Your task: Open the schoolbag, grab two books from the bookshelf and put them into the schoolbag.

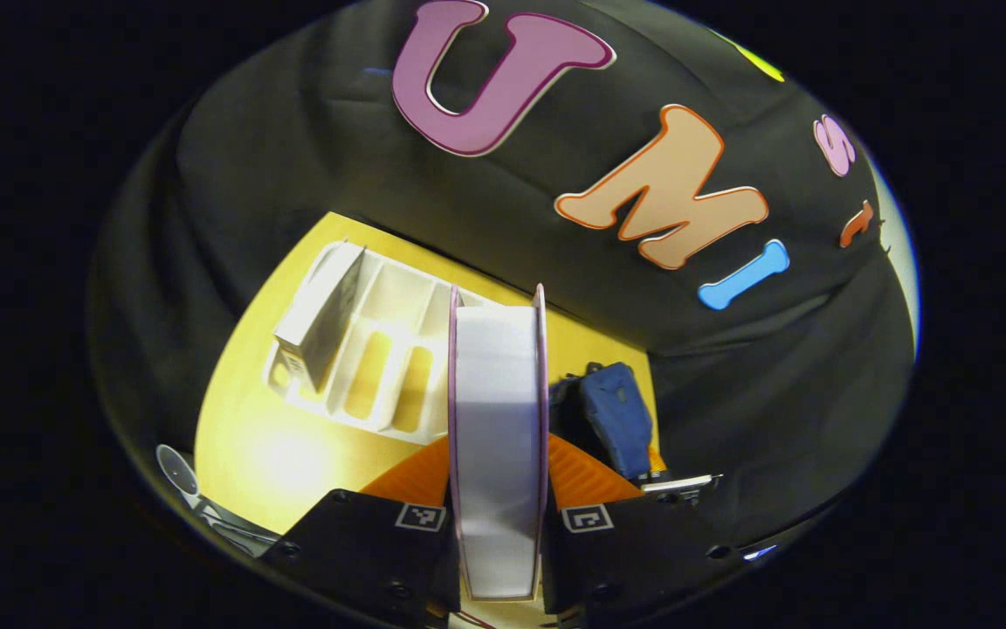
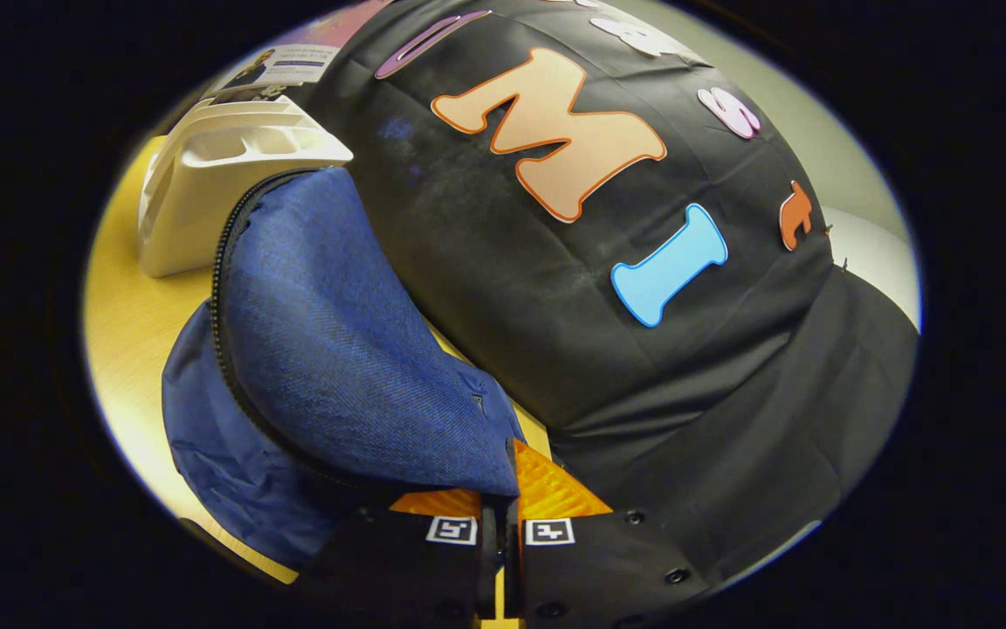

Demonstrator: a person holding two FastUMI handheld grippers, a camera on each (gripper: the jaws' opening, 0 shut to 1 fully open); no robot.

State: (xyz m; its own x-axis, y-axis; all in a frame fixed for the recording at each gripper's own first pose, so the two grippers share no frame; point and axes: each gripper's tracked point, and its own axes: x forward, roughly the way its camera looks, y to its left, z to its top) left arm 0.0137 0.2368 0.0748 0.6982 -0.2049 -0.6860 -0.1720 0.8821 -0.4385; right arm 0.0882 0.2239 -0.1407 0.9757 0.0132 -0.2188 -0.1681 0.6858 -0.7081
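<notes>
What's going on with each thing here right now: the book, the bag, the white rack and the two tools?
Book: upright, clamped between the left tool fingers, page edges facing the camera.
Schoolbag: unzipped, its flap pinched and held up by the right tool.
Bookshelf: standing on the yellow table, one book leaning in it.

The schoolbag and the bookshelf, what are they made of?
The schoolbag looks like blue woven cloth, a bit like denim: you can see fine diagonal threads, soft folds and a dark zipper along its edge. The bookshelf looks like white moulded plastic: smooth, slightly shiny, with thin dividers and cut-out slots. It could be painted, so I can't be sure.
</notes>
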